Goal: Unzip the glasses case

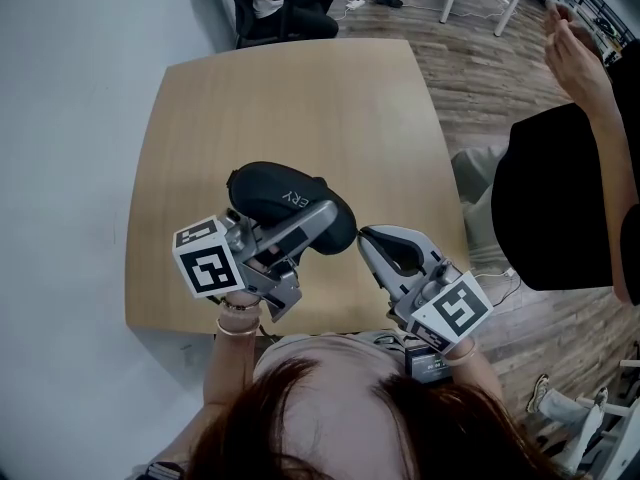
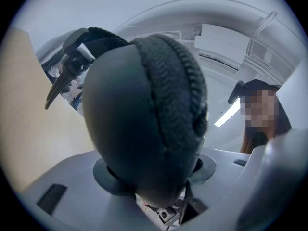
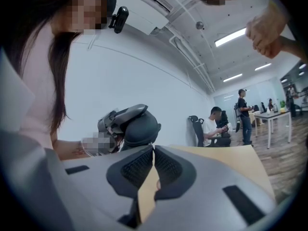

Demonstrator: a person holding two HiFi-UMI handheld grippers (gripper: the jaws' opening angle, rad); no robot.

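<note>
Only left gripper view shows zip pull [image 2: 60, 83] — case [image 2: 139, 129] clamped.

Matt cloth glasses case [image 1: 280, 193] — smooth wood table [image 1: 300, 98].

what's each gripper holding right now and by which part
The left gripper clamps the glasses case by one end, opposite the zipper pull. The right gripper is shut on nothing.

Light wooden table [image 1: 290, 108], rounded corners, standing on plank floor [image 1: 480, 78]
</note>
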